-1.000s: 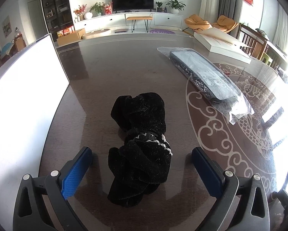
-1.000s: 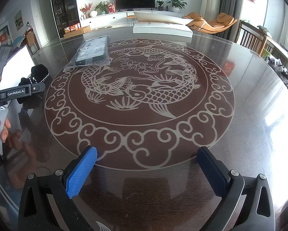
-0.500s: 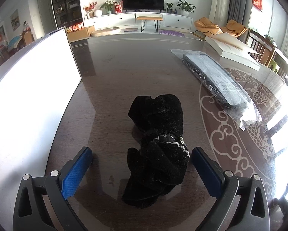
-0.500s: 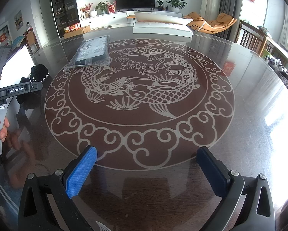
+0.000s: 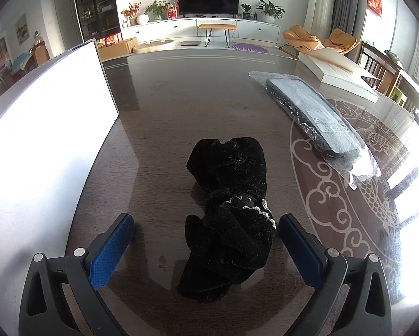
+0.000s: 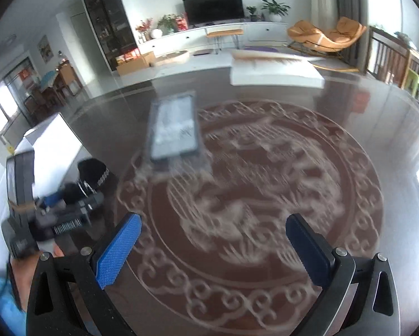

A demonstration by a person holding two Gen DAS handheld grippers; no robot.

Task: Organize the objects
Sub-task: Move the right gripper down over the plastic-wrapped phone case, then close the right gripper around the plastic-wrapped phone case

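Note:
A crumpled black velvet pouch with a white beaded band (image 5: 231, 210) lies on the dark glass table, its near end between the open fingers of my left gripper (image 5: 206, 240), not touched. The pouch also shows in the right wrist view (image 6: 93, 172). A flat dark item in a clear plastic bag (image 5: 318, 123) lies to the right of the pouch, and appears blurred in the right wrist view (image 6: 174, 131). My right gripper (image 6: 213, 247) is open and empty above the carp pattern on the table. The left gripper shows there at the left (image 6: 77, 210).
A large white box (image 5: 38, 145) stands along the table's left side. A flat white box (image 5: 338, 74) lies at the far right edge; it also shows in the right wrist view (image 6: 273, 68). The table (image 5: 187, 100) has a round carp pattern (image 6: 265, 201).
The left gripper shifted left, so the pouch sits further right between its fingers. The right gripper has swung quickly forward and left towards the bagged item; its view is motion-blurred.

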